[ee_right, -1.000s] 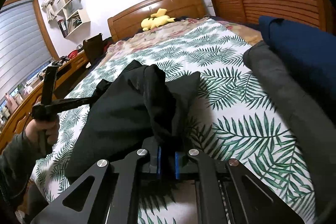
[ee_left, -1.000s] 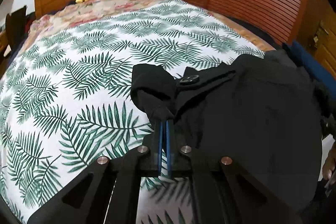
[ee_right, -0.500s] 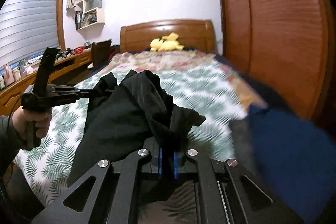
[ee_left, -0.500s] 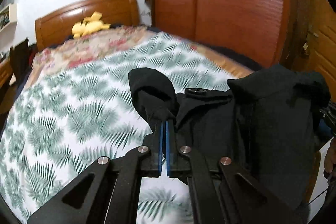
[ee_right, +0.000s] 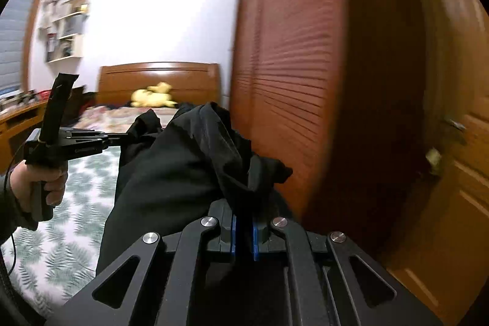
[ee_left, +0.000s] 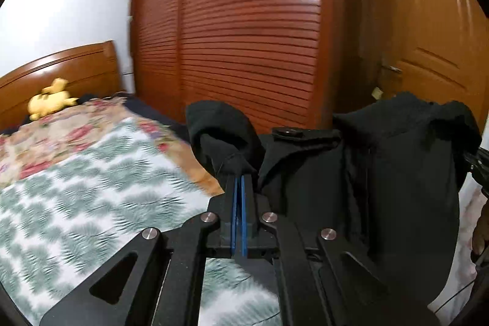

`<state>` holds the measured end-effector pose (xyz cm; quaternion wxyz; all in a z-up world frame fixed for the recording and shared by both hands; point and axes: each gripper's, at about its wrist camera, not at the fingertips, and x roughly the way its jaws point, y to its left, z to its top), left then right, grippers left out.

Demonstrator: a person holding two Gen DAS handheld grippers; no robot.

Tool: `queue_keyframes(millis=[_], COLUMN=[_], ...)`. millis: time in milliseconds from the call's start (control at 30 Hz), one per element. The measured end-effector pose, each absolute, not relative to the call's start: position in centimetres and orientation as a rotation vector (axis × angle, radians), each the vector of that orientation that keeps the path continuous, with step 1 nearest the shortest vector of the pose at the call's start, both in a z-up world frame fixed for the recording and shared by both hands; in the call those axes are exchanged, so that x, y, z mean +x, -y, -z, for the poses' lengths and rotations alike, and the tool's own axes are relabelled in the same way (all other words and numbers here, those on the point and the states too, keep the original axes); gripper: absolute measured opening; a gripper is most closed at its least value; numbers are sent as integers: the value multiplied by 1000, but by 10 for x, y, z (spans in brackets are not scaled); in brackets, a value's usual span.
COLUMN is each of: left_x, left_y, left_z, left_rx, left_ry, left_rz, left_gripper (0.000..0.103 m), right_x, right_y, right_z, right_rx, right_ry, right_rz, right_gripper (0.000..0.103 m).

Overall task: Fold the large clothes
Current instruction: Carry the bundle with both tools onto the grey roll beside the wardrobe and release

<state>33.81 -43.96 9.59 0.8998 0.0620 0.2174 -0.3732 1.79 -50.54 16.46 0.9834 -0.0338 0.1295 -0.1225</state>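
Black garment [ee_left: 382,173] lifted clear of the fern-print bedspread [ee_left: 76,188], stretched between both tools, filling centre and right of the left wrist view and hanging down past the lower right edge. Button tab [ee_left: 287,133] showing near its top edge, right of centre.

Left gripper [ee_left: 239,179]: blue pads pressed nearly together on a bunched corner of cloth, a loose fold curling up above the tips. Seen also at left of the right wrist view, gripped in a hand [ee_right: 36,182], nose buried in the fabric.

Right gripper [ee_right: 243,216]: clamped tight on a thicker wad of the same garment, dark cloth filling the narrow gap between the pads and spilling to lower left of frame.

Wooden headboard [ee_right: 159,78] and yellow plush toy [ee_right: 152,97] far off at mid-frame; slatted wardrobe doors [ee_left: 244,35] behind, blurred.

Step in hand, by judgement: raising and spreading the piece in the air to open it out before folding. Folding itself not yet begun.

Next move calls for: keeping both pinches firm, pulling the held corners apart until the top edge runs taut, then lowering flat onto the bedspread without bunching. Risk: thin corner slipping from the left pinch.
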Motion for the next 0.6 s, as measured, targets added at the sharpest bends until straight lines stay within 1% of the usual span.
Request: queue_keyframes(millis=[100,200,233,300,333,367,400,433,467,500,533,600], left_x=[337,330,328,323,321,316,311,306,300,296,291,281], left_y=[470,475,472,465,460,454,444,444,433,427,417,401], left_z=[-76,-64,-61,-57,-58,-57,-58,-59,-60,-60,-61,-60], left_rx=[180,207,215,233,241,251,259,257,245,237,225,208], left_ry=[-492,-471,-479,-491,-487,-479,-466,-458,-447,-439,-431,-436], left_rz=[814,801,805,812,808,802,798,802,808,809,809,813], left_gripper=[3,3,3,4,6,18,26,46,61,70,84,86], right_x=[3,3,4,4,3,3,3,0,3,1,0,-1], right_y=[530,543,547,549,549,546,546,544,544,538,532,524], right_z=[-141,-113,-106,-101,-101,-104,-107,-110,-117,-122,-126,-135], right_rx=[-6,15,22,23,21,23,25,13,-3,-18,-26,-37], right_ry=[-307,-384,-402,-412,-415,-415,-414,-401,-375,-345,-324,-294], right_rz=[296,357,372,391,396,398,406,435,465,494,516,506], right_gripper=[7,10,11,21,22,25,36,46,62,69,70,70])
